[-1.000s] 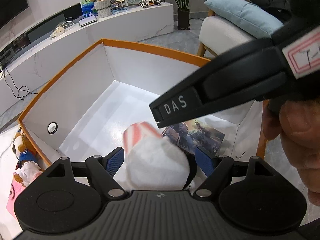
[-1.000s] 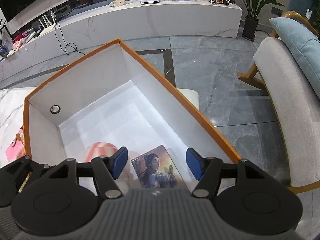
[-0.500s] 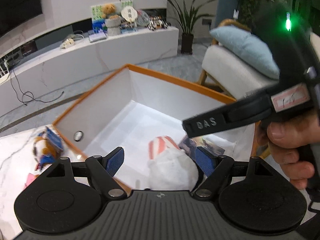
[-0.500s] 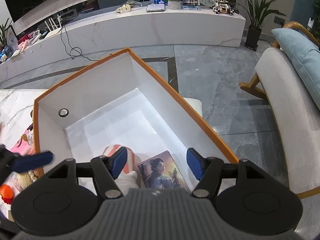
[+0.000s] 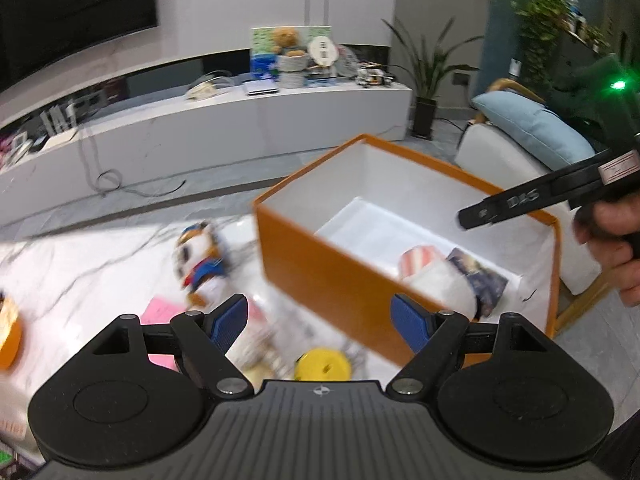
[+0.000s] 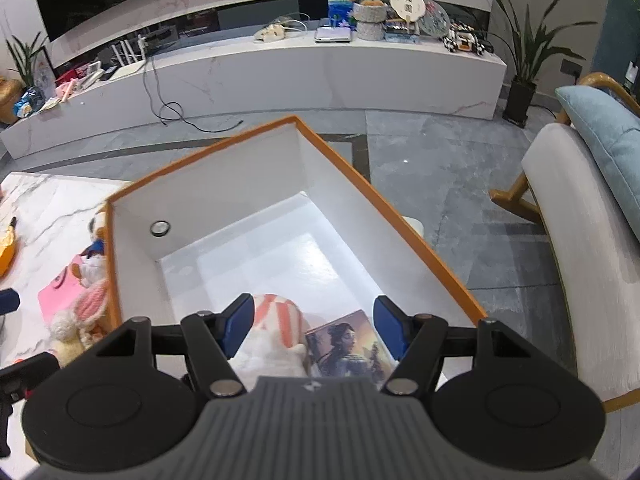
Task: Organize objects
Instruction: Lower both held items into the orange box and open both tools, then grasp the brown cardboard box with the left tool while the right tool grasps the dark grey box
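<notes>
A living room is spreading out behind a white marble table (image 5: 80, 272), with a long TV bench and a potted plant at the back.

Nearest the left gripper (image 5: 322, 318), whose blue pads are standing wide apart with nothing between them, a yellow round toy (image 5: 323, 364) is lying just below and ahead of the gap, partly hidden by the gripper body. A pink card (image 5: 160, 312) is sitting to its left, and a little farther off a plush duck (image 5: 198, 260) in a blue outfit is lying blurred on the marble, its length seeming to run away from the camera.

Beyond these, to the right, the orange box (image 5: 320, 276) is standing open-topped with a white plush (image 6: 276, 336) and a picture book (image 6: 348, 348) already lying side by side on its floor, at the near end.

The right gripper (image 6: 314, 324) is hanging over that near end, jaws likewise spread and empty, well apart from the loose toys.

So the left gripper is plainly the nearer one to what is left on the table. The yellow toy looks like the likeliest next pick, needing a short drop forward and down; the box then lies to the right of it.
</notes>
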Action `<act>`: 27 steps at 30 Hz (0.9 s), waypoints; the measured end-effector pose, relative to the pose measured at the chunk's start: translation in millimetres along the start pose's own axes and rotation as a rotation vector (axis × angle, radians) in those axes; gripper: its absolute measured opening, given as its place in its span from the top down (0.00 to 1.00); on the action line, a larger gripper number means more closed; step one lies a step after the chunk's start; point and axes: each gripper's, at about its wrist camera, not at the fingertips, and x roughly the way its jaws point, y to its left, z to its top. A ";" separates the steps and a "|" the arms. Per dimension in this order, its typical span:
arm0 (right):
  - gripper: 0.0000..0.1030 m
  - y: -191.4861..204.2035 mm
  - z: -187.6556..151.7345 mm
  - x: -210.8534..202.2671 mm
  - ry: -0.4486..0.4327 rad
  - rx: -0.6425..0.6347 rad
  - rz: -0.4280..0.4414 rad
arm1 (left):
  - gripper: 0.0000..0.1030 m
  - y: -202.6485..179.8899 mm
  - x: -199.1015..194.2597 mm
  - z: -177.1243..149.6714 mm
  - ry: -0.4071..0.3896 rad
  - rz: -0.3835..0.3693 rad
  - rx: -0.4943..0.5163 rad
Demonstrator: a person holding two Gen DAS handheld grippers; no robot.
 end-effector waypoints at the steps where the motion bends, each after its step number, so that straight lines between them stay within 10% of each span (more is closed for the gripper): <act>1: 0.34 4.0 -0.9 -3.6 -0.007 -0.008 0.007 | 0.10 5.0 -3.1 -5.3 0.001 0.003 -0.017; 27: 0.28 109.4 -53.4 -46.9 -0.107 -0.328 0.158 | 0.10 69.7 -45.5 -119.8 0.076 0.060 -0.284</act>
